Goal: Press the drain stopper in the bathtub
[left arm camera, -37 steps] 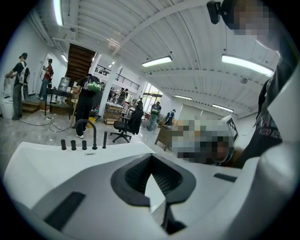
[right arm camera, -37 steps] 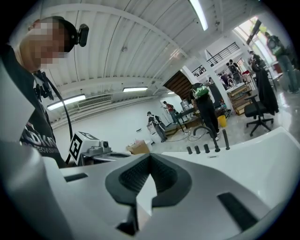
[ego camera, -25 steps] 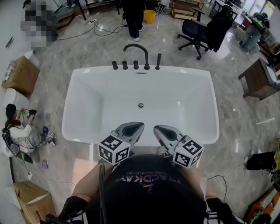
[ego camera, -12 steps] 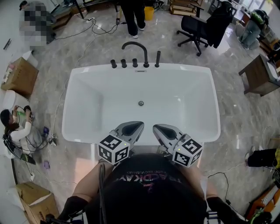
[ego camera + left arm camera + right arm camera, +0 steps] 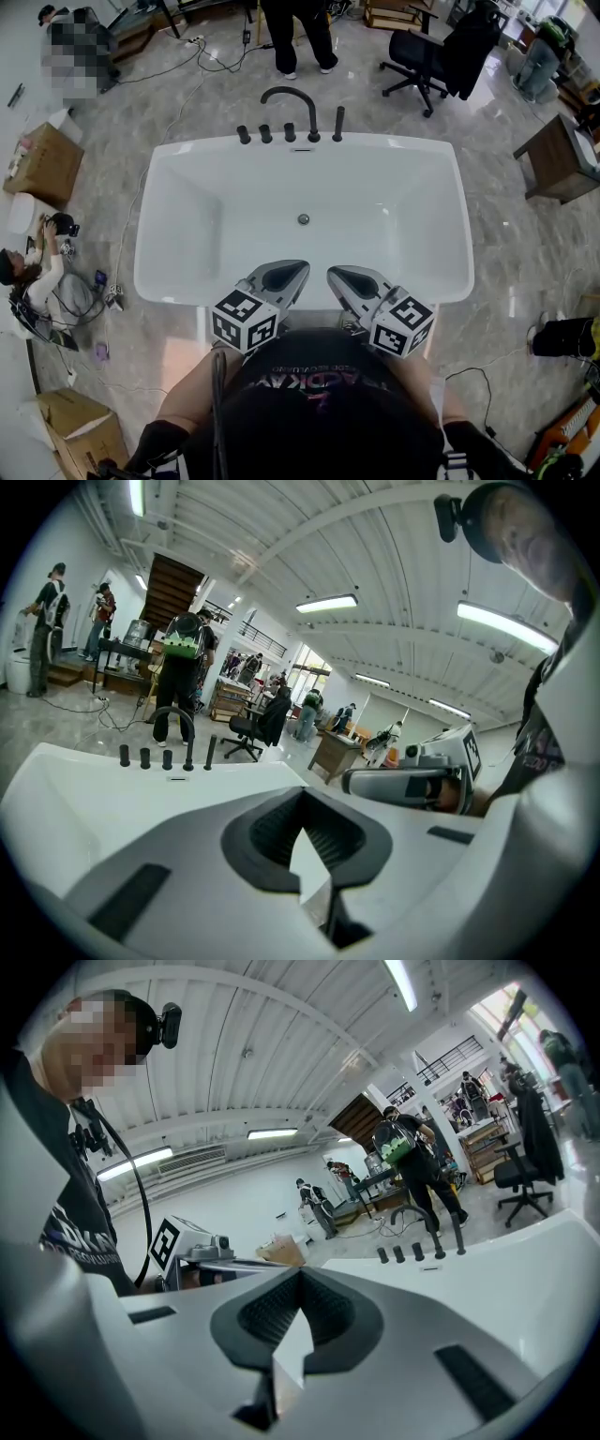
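The white bathtub [image 5: 169,197] lies below me, with the small round metal drain stopper [image 5: 303,219] on its floor near the middle. A black arched faucet [image 5: 291,98] and several black knobs stand on the far rim. My left gripper [image 5: 300,268] and right gripper [image 5: 331,274] hover side by side over the near rim, well short of the stopper. Both are shut and hold nothing. In the left gripper view the left gripper [image 5: 300,799] has its jaws closed, with the faucet [image 5: 175,731] beyond. The right gripper [image 5: 300,1277] looks the same in its own view.
A person stands just beyond the faucet [image 5: 298,33]. A black office chair [image 5: 427,61] is at the back right and a wooden table [image 5: 558,159] at the right. Cardboard boxes [image 5: 42,159] and a crouching person [image 5: 28,277] with cables are on the left floor.
Both grippers stay where they were over the near rim. The person beyond the faucet has stepped to the right, and the person on the left floor has shifted.
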